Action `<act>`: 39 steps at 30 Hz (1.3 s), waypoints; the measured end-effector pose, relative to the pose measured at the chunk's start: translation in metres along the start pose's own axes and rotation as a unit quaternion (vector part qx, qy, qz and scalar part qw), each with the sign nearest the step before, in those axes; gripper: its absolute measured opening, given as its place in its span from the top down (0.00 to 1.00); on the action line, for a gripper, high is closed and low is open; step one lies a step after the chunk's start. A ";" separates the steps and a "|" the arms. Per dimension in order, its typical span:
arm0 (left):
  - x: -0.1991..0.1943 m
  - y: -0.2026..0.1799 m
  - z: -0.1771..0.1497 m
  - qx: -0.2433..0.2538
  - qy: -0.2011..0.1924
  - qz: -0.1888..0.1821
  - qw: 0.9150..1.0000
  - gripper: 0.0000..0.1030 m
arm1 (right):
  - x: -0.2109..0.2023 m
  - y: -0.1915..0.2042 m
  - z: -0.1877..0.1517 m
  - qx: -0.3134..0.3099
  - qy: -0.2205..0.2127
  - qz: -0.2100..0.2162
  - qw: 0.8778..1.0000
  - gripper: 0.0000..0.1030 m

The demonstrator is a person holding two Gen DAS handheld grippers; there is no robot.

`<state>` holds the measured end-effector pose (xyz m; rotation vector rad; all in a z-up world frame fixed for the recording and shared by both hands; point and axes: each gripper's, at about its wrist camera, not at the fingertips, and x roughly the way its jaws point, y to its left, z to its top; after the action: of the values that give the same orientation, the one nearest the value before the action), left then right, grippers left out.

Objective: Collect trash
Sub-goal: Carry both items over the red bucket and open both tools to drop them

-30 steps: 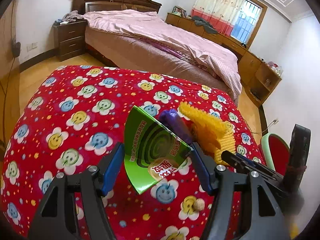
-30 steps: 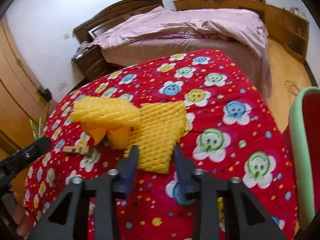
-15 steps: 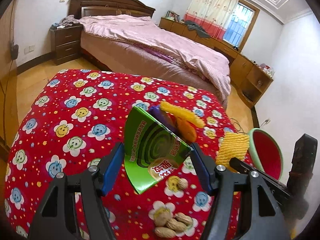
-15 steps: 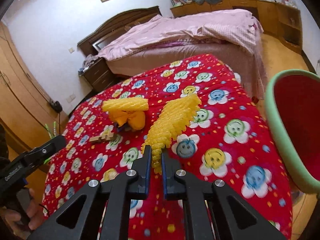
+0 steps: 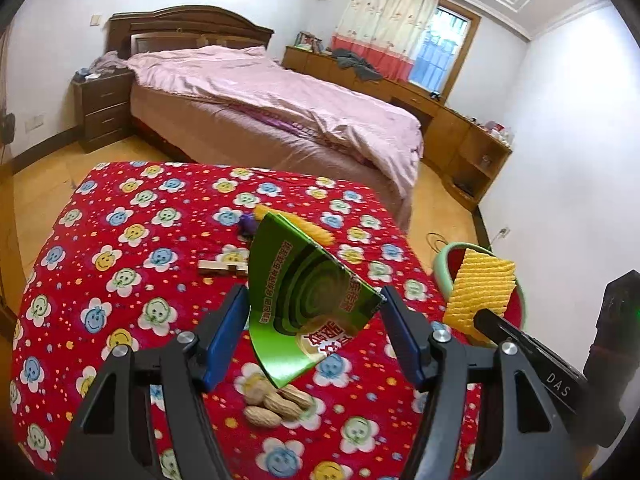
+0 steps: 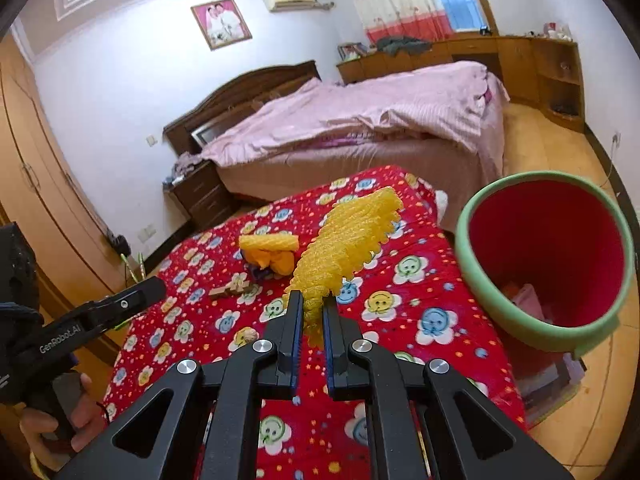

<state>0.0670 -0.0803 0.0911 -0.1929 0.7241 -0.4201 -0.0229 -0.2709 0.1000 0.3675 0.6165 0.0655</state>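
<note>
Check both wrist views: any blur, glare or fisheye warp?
Left wrist: strong fisheye bowing at the walls, dark corner vignette, window bright but not blown; green box sharp. Right wrist: same warp; yellow foam net sharp, bin rim slightly soft; no glare.

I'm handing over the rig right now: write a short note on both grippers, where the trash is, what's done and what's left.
Left gripper: clamped on the green box, held above the table.
Right gripper: shut on the yellow foam net, lifted off the cloth.
Trash bin: on the floor past the table's right edge; some trash already lies inside.
Left to do: drop both pieces in the bin, then collect the second yellow net, the wood pieces and the peanuts from the red tablecloth.
</note>
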 end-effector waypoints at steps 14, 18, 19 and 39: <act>-0.005 -0.069 -0.012 0.051 0.025 -0.065 0.996 0.35 | -0.067 -0.037 -0.005 0.036 -0.067 -0.031 0.997 0.92; 0.008 -0.097 -0.012 0.078 0.037 -0.079 0.993 0.35 | -0.075 -0.056 -0.004 0.055 -0.078 -0.045 0.994 0.92; 0.010 -0.103 -0.012 0.083 0.039 -0.082 0.992 0.35 | -0.077 -0.061 -0.004 0.059 -0.079 -0.049 0.994 0.92; 0.126 -0.208 -0.017 0.169 0.107 -0.115 0.973 0.35 | -0.054 -0.171 0.000 0.146 -0.053 -0.110 0.982 0.91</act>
<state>0.0764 -0.3232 0.0678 0.0937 0.8316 -0.7865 -0.0753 -0.4394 0.0693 0.5799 0.5586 -0.2585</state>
